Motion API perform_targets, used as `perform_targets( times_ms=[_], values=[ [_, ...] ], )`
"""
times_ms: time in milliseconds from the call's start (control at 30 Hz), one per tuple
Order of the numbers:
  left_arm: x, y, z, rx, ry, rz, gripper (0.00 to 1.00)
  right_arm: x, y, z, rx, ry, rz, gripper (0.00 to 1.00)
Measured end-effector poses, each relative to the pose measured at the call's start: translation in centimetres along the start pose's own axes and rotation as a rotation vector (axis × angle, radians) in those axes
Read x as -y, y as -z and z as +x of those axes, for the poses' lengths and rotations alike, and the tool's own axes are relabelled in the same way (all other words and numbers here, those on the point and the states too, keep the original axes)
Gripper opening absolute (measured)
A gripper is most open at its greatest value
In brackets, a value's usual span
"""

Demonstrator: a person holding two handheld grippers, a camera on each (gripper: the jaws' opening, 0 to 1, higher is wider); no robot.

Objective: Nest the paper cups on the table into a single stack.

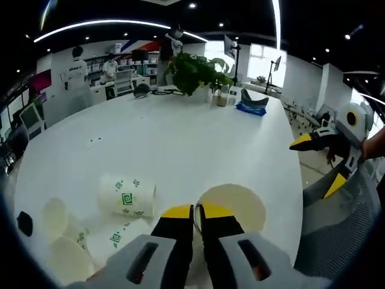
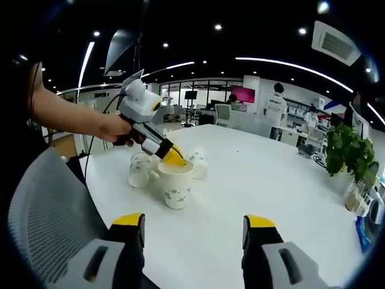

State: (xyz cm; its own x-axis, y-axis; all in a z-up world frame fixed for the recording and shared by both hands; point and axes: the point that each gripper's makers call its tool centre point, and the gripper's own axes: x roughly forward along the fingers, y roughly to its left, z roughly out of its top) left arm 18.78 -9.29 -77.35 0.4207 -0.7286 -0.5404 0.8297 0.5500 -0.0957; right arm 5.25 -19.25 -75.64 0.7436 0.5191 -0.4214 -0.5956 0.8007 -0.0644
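My left gripper [image 1: 197,212] is shut on the near rim of an upright white paper cup [image 1: 233,206] with a green print. In the right gripper view the same cup [image 2: 177,188] stands on the white table [image 2: 252,180], with the left gripper [image 2: 171,155] pinching its rim from above. Two cups [image 1: 126,195] [image 1: 111,238] lie on their sides to the left, and more cups [image 1: 57,218] stand beyond them. Other cups [image 2: 139,169] [image 2: 197,163] sit behind the held one. My right gripper [image 2: 194,221] is open and holds nothing, short of the cup; it appears off the table's right edge [image 1: 319,142].
A potted plant [image 1: 195,72], small containers and a blue object [image 1: 251,105] sit at the table's far end. A grey mesh chair [image 1: 343,223] [image 2: 42,223] stands at the near edge. People and desks fill the room behind.
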Motion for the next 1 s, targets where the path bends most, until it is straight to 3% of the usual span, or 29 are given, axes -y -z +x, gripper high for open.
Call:
perform_targets(
  times_ms=[533, 1000],
  values=[
    [0.2, 0.6, 0.6, 0.003, 0.013, 0.004, 0.03, 0.3, -0.2, -0.1, 0.006, 0.015, 0.007, 0.65],
    [-0.2, -1.5, -1.7, 0.091, -0.003, -0.012, 0.1, 0.2, -0.2, -0.1, 0.016, 0.014, 0.008, 0.65]
  ],
)
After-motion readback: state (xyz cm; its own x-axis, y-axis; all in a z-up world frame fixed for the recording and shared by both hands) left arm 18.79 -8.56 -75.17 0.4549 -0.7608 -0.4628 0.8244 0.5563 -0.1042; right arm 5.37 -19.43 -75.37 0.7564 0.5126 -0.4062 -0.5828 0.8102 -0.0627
